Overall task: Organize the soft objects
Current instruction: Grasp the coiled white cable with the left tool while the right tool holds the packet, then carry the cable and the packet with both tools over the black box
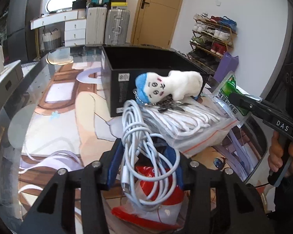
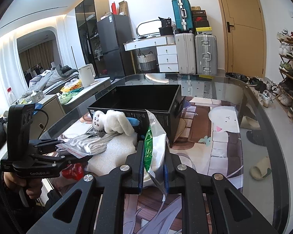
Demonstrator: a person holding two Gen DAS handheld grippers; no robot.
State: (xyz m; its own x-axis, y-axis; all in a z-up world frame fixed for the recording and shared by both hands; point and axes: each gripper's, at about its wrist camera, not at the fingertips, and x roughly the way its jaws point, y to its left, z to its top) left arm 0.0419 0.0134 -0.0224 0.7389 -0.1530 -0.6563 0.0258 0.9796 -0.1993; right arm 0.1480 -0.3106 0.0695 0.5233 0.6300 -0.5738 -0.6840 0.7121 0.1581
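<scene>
A pile of soft things lies before an open black box. A white plush with a blue cap rests on a clear zip bag of white cloth. My left gripper is around a coiled white cable above a red and white packet; its jaws stand apart. My right gripper is shut on a green and silver pouch, seen in the left wrist view at the right. The plush and box show in the right wrist view.
The glass table carries an anime-print mat. Suitcases, a white dresser, a door and a shoe rack stand behind. A purple object is at the table's far right.
</scene>
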